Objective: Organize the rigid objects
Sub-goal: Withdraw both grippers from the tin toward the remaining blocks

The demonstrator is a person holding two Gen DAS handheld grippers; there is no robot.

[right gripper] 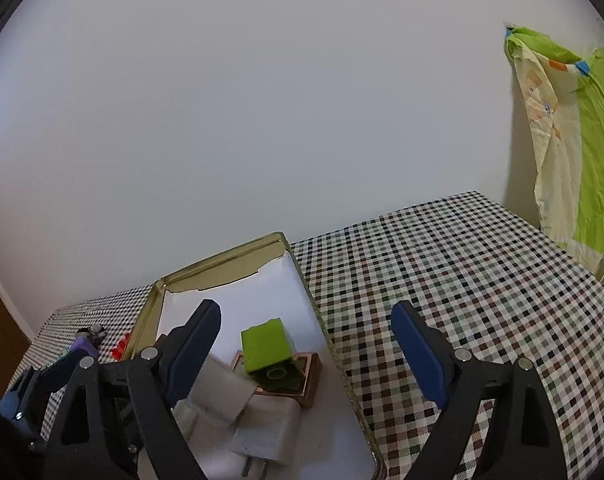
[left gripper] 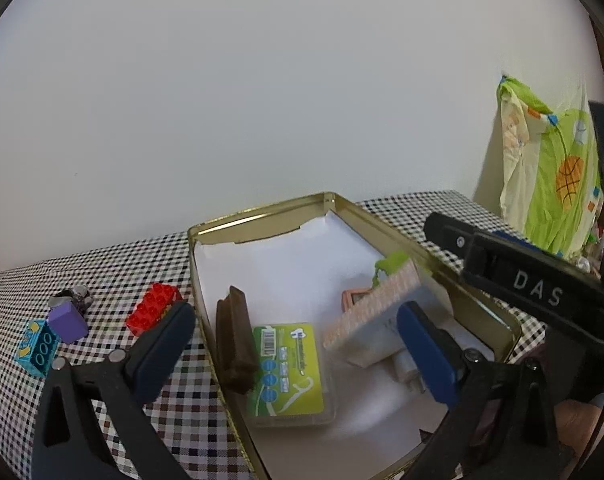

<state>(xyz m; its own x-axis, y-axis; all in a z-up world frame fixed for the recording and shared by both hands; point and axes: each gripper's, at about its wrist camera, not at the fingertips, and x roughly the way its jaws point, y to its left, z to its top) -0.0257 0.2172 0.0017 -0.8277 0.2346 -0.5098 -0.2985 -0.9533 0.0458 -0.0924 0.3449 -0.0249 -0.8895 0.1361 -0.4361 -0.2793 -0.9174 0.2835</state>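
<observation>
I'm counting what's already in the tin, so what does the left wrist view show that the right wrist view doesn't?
Only the left wrist view shows the green floss-pick box, the brown bar beside it in the tin, and the teal block on the cloth. Only the right wrist view shows the green block clearly, tipped on a small copper frame. Both show the gold tin, the white plug adapter, the purple block, the red brick and the checked tablecloth.

The right hand-held gripper gapes empty; ahead between its fingers, a lime-green plastic brick lies in a gold rectangular metal tin.
</observation>
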